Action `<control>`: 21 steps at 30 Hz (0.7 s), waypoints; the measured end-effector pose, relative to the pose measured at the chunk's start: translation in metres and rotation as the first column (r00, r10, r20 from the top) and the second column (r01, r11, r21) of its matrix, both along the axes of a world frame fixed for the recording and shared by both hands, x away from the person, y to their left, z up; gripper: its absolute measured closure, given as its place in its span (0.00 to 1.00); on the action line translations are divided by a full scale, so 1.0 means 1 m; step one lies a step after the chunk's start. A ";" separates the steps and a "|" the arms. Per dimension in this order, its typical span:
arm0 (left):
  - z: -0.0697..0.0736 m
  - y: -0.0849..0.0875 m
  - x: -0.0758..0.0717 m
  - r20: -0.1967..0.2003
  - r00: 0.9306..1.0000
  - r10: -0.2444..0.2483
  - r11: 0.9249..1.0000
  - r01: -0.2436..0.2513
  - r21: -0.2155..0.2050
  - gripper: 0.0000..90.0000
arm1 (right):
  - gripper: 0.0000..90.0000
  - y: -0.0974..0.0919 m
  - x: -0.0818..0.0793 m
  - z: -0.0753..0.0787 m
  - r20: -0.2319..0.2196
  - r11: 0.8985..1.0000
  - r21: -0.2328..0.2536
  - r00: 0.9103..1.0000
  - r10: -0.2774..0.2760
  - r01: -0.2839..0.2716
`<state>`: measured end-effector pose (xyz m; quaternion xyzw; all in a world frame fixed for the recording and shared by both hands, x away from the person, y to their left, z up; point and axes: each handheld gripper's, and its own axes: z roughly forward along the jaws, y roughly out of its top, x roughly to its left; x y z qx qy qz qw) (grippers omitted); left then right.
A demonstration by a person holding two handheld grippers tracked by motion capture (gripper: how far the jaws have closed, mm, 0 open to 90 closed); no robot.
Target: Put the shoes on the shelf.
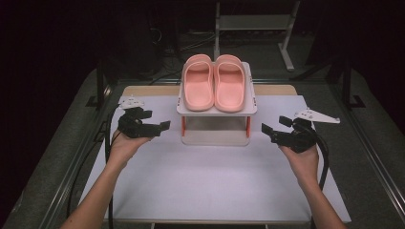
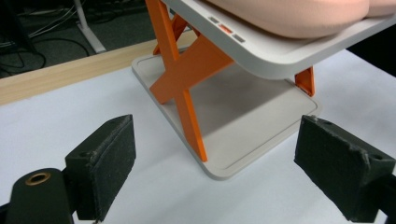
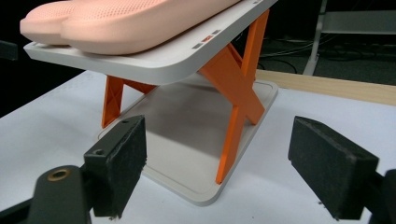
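A: Start at the tongs. How do they stand?

B: The left gripper (image 1: 160, 120) has its jaws spread wide with nothing between them, and its pads (image 2: 103, 163) hang just over the white sheet (image 1: 210, 176). The right gripper (image 1: 276, 124) is the same: jaws wide apart, empty, pads (image 3: 119, 163) low above the sheet.

A: And what lies between the two?

B: A two-tier shoe rack (image 1: 217, 110), white shelves on orange X-shaped legs (image 2: 184, 79). Each gripper is just beside one end of it, apart from it, pointing inward at it. Ahead of the left gripper's jaws is a corner of the lower shelf (image 2: 243, 116); ahead of the right gripper's, the other end with its orange cross (image 3: 236, 88).

A: The slippers?

B: A pair of pink slide slippers (image 1: 213, 82) sits side by side on the top shelf, beyond and above both grippers, toes away from the person.

A: Surface and room?

B: The white sheet covers a table with a wooden edge (image 1: 153, 90) showing at the far side. Past it the room is dark, with cables on the floor and a pale metal stand (image 1: 253, 21).

A: Space to move?

B: Bare sheet spreads wide on the near side of both grippers, and a strip outside each before the sheet's edge.

A: The hands?

B: The left hand (image 1: 125, 141) and right hand (image 1: 301, 157) grip from behind, forearms bare, coming in from the near edge and angled slightly outward.
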<state>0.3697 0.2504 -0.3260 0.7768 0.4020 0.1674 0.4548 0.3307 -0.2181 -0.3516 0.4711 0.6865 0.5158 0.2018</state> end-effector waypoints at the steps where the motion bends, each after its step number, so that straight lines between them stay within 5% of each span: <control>1: -0.001 0.000 -0.001 -0.001 1.000 0.000 1.000 0.000 0.000 0.13 | 0.21 0.000 -0.001 -0.001 0.001 1.000 -0.001 1.000 0.002 -0.002; 21: -0.014 0.014 -0.016 -0.011 1.000 0.014 1.000 -0.014 -0.008 0.12 | 0.18 -0.009 -0.016 -0.021 -0.016 1.000 0.005 1.000 -0.002 0.002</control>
